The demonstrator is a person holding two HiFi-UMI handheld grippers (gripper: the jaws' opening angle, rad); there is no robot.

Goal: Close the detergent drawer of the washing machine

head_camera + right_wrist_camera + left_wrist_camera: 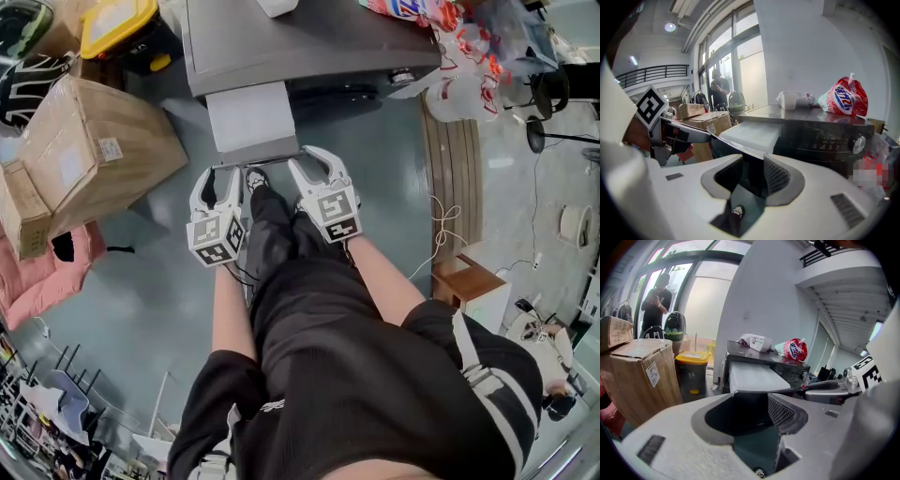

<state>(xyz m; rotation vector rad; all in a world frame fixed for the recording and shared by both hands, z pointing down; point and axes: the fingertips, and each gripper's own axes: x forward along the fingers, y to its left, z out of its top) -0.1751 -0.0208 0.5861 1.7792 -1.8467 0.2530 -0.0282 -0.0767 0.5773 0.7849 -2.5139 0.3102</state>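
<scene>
The washing machine (309, 37) has a dark top, and its pale detergent drawer (248, 117) stands pulled out toward me. In the head view both grippers sit at the drawer's front edge, my left gripper (225, 174) at its left corner and my right gripper (312, 161) at its right corner. In the left gripper view, the left gripper (752, 411) is open, with the drawer (757, 376) and its dark front lip just ahead of the gap. In the right gripper view, the right gripper (752, 176) is open too, and the drawer (752, 133) lip crosses in front of its pads.
A red-and-white detergent bag (846, 101) lies on the machine top, above the control knob (857, 144). Cardboard boxes (84, 155) and a yellow-lidded bin (117, 28) stand to the left, a wooden bench (455, 159) to the right. A person (658, 301) stands by the windows.
</scene>
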